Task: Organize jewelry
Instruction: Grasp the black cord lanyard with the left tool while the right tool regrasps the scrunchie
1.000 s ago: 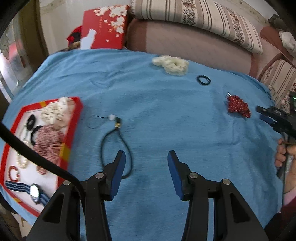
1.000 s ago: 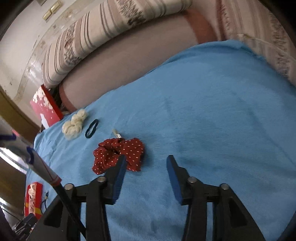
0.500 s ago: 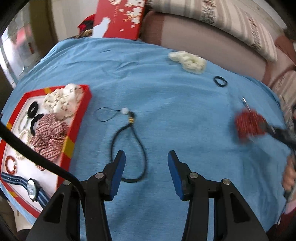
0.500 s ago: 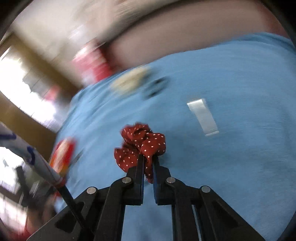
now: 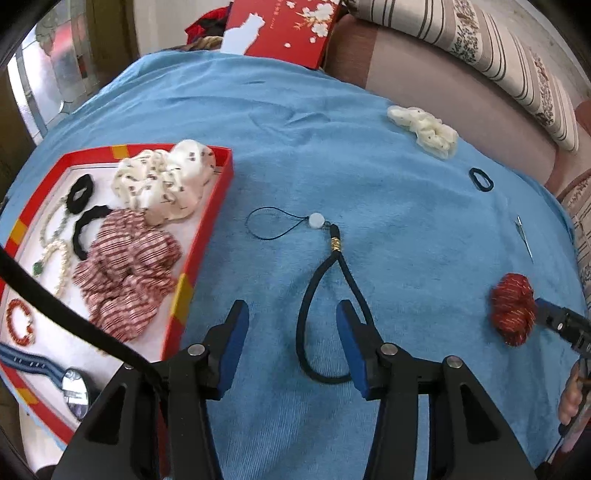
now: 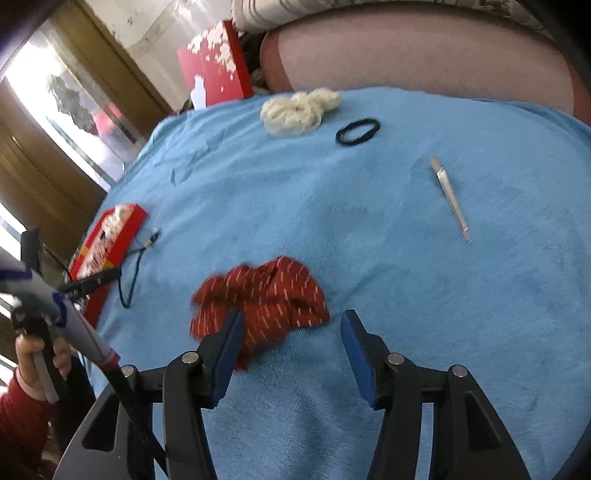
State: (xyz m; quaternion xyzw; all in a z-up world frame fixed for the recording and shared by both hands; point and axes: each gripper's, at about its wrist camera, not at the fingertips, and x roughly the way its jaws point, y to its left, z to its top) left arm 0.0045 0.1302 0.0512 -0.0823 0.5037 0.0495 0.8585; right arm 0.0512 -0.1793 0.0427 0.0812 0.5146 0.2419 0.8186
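Note:
My left gripper (image 5: 291, 328) is open above a black cord strap (image 5: 325, 310) with a white bead (image 5: 316, 220), whose loop lies between the fingers. Left of it is the red tray (image 5: 207, 229) holding scrunchies, beads and a watch. My right gripper (image 6: 291, 339) is open, and the red dotted scrunchie (image 6: 269, 291) lies on the blue cloth just ahead of its left finger, blurred. The scrunchie also shows in the left wrist view (image 5: 511, 310). A cream scrunchie (image 6: 295, 110), a black hair tie (image 6: 357, 132) and a silver clip (image 6: 450, 199) lie farther back.
A red gift box (image 5: 280, 29) stands at the table's back edge. A striped sofa (image 5: 461, 48) runs behind the table. The blue cloth (image 5: 369, 184) covers the table. A window and wooden frame (image 6: 55, 122) are at the left.
My right gripper was shut on the red scrunchie half a second ago; now it is open and the scrunchie lies on the cloth, nearer the tray. My left gripper moved over the cord loop.

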